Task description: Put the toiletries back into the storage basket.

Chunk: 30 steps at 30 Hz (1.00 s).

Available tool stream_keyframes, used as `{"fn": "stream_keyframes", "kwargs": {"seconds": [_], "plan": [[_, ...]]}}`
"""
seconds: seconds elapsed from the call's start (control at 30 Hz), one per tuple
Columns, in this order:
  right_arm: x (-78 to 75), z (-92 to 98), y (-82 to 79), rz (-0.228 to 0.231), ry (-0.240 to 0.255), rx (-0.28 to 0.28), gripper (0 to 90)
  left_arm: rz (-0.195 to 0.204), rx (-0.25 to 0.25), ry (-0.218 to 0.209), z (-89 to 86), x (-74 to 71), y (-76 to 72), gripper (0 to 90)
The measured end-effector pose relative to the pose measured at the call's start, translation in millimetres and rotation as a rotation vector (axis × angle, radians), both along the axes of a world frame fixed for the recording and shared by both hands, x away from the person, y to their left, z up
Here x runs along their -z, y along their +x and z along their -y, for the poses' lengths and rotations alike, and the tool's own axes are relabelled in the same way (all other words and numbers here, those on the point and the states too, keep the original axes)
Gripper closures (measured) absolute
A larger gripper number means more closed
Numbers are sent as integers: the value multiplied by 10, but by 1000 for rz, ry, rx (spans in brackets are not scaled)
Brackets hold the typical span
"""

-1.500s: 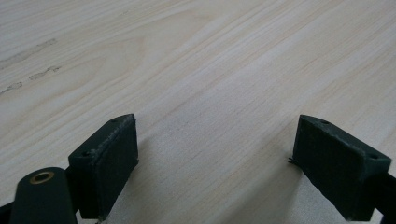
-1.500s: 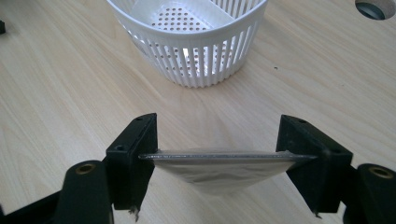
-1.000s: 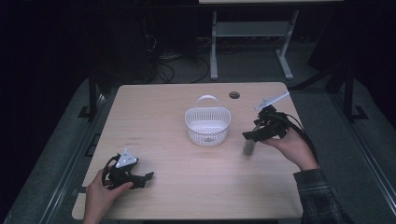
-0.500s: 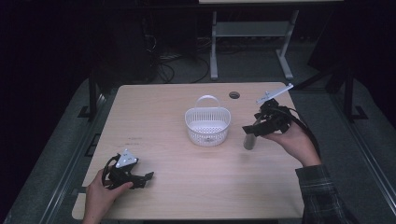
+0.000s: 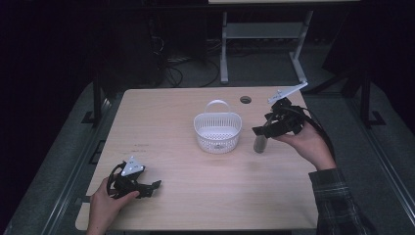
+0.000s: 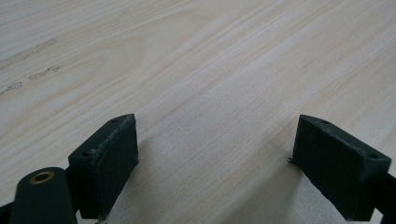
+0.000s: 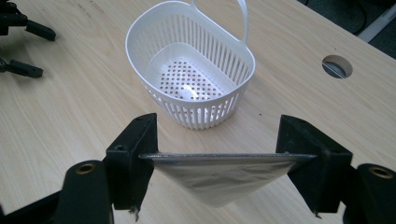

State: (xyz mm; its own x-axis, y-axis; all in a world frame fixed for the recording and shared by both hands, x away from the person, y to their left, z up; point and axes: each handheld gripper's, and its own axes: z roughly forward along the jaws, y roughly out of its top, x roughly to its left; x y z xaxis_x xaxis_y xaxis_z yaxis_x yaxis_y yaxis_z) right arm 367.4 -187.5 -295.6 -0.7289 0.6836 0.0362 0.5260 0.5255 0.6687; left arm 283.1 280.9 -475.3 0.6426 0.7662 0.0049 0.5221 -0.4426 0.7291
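Note:
A silvery foil pouch (image 5: 260, 143) hangs over the table just right of the white slotted basket (image 5: 218, 142). My right gripper (image 5: 259, 131) is shut on the pouch's top edge. In the right gripper view the pouch (image 7: 219, 179) spans the gap between the two jaws of that gripper (image 7: 218, 135), and the empty basket (image 7: 205, 114) stands beyond it. My left gripper (image 5: 149, 188) rests on the table at the front left. Its jaws stand wide apart in the left gripper view (image 6: 217, 149), with bare wood between them.
A round cable hole (image 5: 245, 100) sits in the tabletop behind the basket, toward the far edge. The wooden table (image 5: 195, 196) has bare surface between the two hands. A pale metal stand (image 5: 224, 44) rises behind the table. The left gripper (image 7: 21, 44) appears far off in the right gripper view.
My right gripper has risen a little with the pouch, lifting it off the tabletop beside the basket. The left gripper has stayed where it was.

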Motion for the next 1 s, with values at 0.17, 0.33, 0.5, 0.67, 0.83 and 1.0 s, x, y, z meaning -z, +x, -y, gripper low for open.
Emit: {"fn": "stream_keyframes", "kwargs": {"seconds": [0.17, 0.33, 0.5, 0.67, 0.83, 1.0], "plan": [[-57, -22, 14, 10, 0, -2, 295, 0, 0, 0, 0, 0, 0, 131], [-120, -41, 30, 15, 10, -1, 295, 0, 0, 0, 0, 0, 0, 131], [-172, -72, 49, 20, 12, -3, 295, -2, 1, 1, 0, -1, 0, 131], [-222, -108, 78, 28, 22, -8, 295, -2, 1, 2, -1, -2, 0, 131], [-263, -158, 114, 32, 22, -16, 295, -3, 2, 2, -2, -3, 0, 131], [-329, -215, 146, 41, 30, -20, 295, -4, 2, 3, -2, -3, 0, 131]]}}
